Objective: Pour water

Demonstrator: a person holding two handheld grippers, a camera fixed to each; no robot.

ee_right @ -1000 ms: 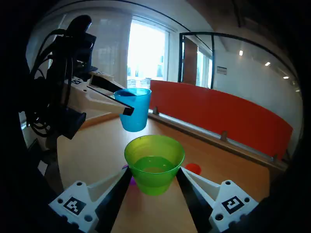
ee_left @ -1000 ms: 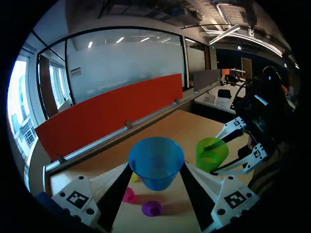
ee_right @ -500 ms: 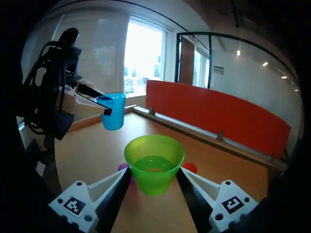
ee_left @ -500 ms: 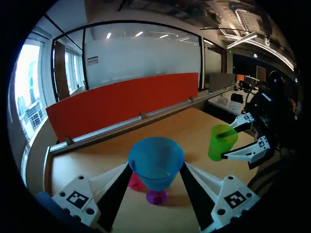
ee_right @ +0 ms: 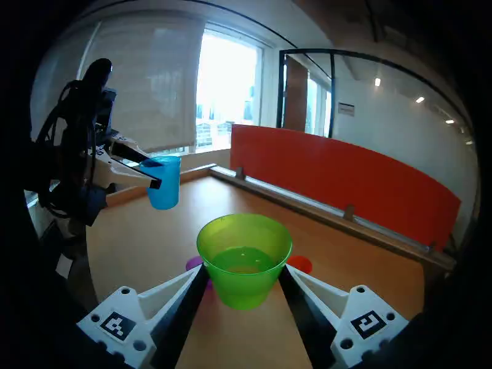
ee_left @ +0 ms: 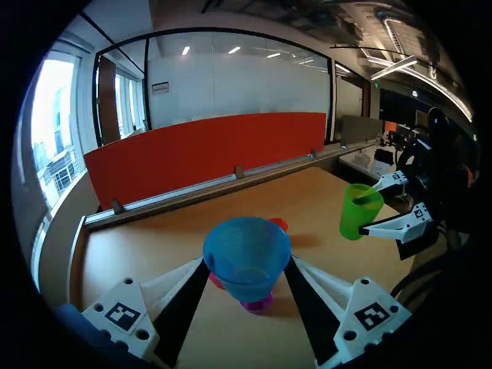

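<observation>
1. Pale wooden worktop (ee_left: 154, 246), backed by a long orange partition (ee_left: 203, 150). A bright window (ee_right: 227, 92) stands behind the far gripper in the right gripper view.
2. Left tongs (ee_left: 247, 265): clamped on the blue cup (ee_left: 247, 246), one finger on each side. The cup is upright and apparently held clear of the worktop.
3. Right tongs (ee_right: 244, 273): clamped on the green cup (ee_right: 244, 289), also upright.
4. Small cups on the worktop below the blue cup: one red (ee_left: 280, 223), one pink (ee_left: 215, 282), one purple (ee_left: 257, 304).
5. Progress, as a judgement:
   - Water lies in the green cup, and the blue cup shows no clear water level.
   - Both cups are level and well apart, so no pouring is in hand at this moment.
   - Either the water has already gone into the green cup, or it waits there to be tipped out; the pictures do not settle which.
   - If a pour is left, the cups must first come together, one rim above the other.
6. Views compared:
   - The right gripper view looks down into the green cup and gives its water level. It gives the blue cup from the side, far off to the left.
   - The left gripper view looks into the blue cup. It gives the green cup's wall and rim from the side, far off to the right.
</observation>
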